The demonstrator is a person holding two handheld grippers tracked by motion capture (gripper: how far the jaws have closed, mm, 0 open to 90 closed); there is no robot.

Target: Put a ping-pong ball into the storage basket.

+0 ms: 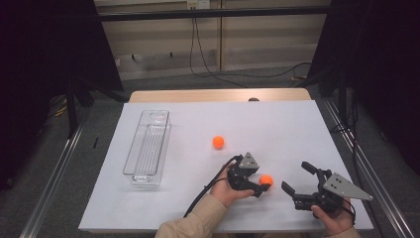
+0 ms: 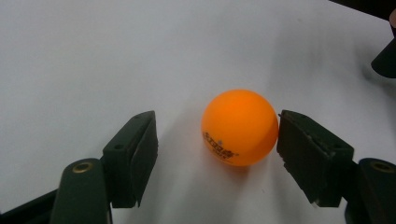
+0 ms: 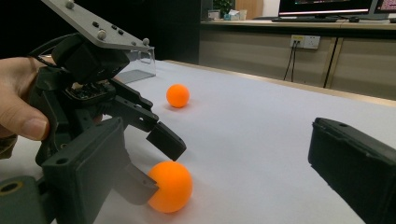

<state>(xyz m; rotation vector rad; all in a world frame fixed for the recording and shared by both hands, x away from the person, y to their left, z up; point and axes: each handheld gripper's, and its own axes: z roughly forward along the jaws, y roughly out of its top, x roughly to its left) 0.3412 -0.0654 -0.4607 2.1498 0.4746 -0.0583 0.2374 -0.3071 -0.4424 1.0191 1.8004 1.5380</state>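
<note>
The white counter [image 1: 277,124] is seen bearing a clear tray [image 1: 147,148] far left of the near orange ball [image 1: 266,180], which is bracketed but not yet clamped by the left hand-held gripper [image 1: 263,186], while the right hand-held gripper [image 1: 296,177] is held released just right of it.

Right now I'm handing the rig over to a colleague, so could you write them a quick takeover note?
Left hand-held gripper: open around the near orange table-tennis ball, one pad touching or almost touching, the other apart.
Right hand-held gripper: open, nothing between the jaws.
Second orange ball sits mid-table; clear plastic tray on the left holds no ball.
Done: neither ball picked up.
Left: probably close on the near ball, then move it.
</note>
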